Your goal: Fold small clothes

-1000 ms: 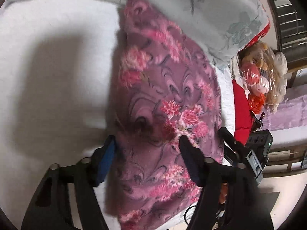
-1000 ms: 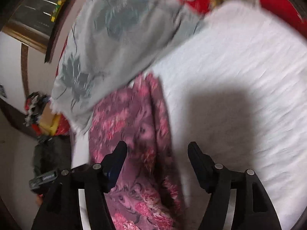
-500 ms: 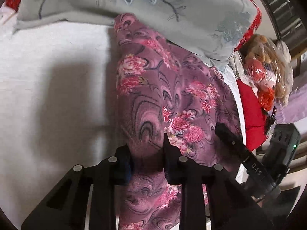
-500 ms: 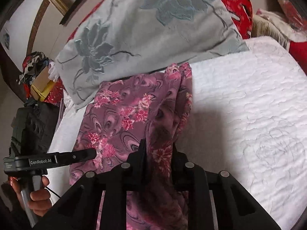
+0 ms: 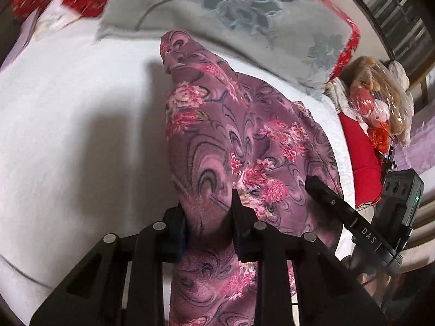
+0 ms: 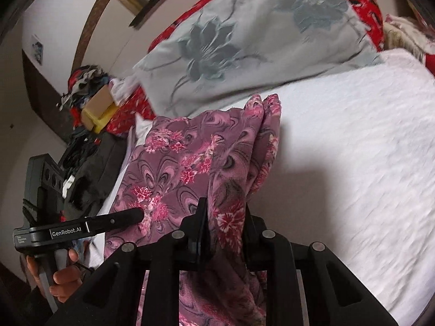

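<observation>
Two grippers, left gripper (image 5: 209, 217) and right gripper (image 6: 225, 225), each clamping one purple floral garment (image 5: 244, 135); garment lying just below one grey pillow (image 5: 231, 13) on white bed (image 5: 68, 135).

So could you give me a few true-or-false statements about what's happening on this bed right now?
1. Both tools grip the purple floral garment. True: the left tool and the right tool are each clamped on a bunch of it.
2. The garment lies on a red sheet. False: it lies on a white quilt.
3. A grey flowered pillow sits beyond the garment. True.
4. The garment is already folded into a neat square. False: it hangs bunched and draped.
</observation>
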### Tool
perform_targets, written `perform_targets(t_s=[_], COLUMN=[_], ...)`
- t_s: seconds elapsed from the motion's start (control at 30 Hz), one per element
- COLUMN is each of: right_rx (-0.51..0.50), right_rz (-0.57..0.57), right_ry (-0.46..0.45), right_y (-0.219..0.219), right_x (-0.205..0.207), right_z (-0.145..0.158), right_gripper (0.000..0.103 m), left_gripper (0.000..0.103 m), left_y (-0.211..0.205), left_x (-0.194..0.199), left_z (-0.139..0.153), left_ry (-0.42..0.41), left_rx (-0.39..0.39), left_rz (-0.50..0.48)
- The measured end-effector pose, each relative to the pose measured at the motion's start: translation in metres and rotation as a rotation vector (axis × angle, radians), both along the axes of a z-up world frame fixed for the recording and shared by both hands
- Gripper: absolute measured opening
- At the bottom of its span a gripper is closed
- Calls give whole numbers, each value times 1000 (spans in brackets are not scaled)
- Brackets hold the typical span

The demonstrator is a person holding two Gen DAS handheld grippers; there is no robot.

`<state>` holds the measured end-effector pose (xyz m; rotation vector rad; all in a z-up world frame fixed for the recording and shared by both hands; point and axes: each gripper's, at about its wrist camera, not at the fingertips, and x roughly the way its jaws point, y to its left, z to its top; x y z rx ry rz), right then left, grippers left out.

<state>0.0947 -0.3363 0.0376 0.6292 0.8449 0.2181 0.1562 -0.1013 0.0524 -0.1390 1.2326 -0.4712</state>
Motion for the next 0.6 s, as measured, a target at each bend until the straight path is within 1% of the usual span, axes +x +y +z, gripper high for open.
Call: perform_targets(t_s=[0.03,0.1,0.13,0.17,0.2,0.23,0.27,0.3,0.33,0.37,0.4,0.43,0.5,0.53,0.57,0.6], right_rx=[3,-22,-50,-59,-40,-13,-7,-6,-5,-1,5,12,10,-3,-39,-64], right_rz=[5,27,36,32,23,7,-9,-32,-61,-80,-89,-89,-77,-67,-56,-48], right_ry=[13,86,163,187,173,164,158,143,110,80,63,62,77,93,132,152], right_y=[6,21,28,29,27,21,15,8,-1,-7,-10,-11,-7,-5,2,6], right_x=[0,1,3,2,-1,-4,-5,-7,-7,-5,-2,5,18,26,35,40], right_z=[-6,-29,-45,-52,-53,-48,-43,-37,-28,-20,-17,-16,-20,-24,-32,-35], right_gripper=[22,23,25,28,32,34,35,35,36,36,36,38,38,38,37,30], left_gripper=[26,27,33,33,35,35,35,34,34,34,35,37,40,40,40,40], left_y=[13,23,28,35,43,48,52,53,53,48,44,37,16,8,0,-1], left_x=[-4,-5,-4,-4,-5,-5,-4,-2,0,4,5,11,26,33,40,43], left_z=[-12,-34,-49,-58,-58,-55,-50,-43,-37,-28,-25,-22,-23,-29,-34,-36], left_ry=[27,74,109,133,138,143,134,107,77,36,15,-10,-39,-42,-41,-44], left_rx=[8,49,83,65,23,1,-14,-27,-31,-24,-14,1,47,72,103,124], left_rz=[16,32,41,46,54,61,64,67,64,57,51,41,20,14,11,11])
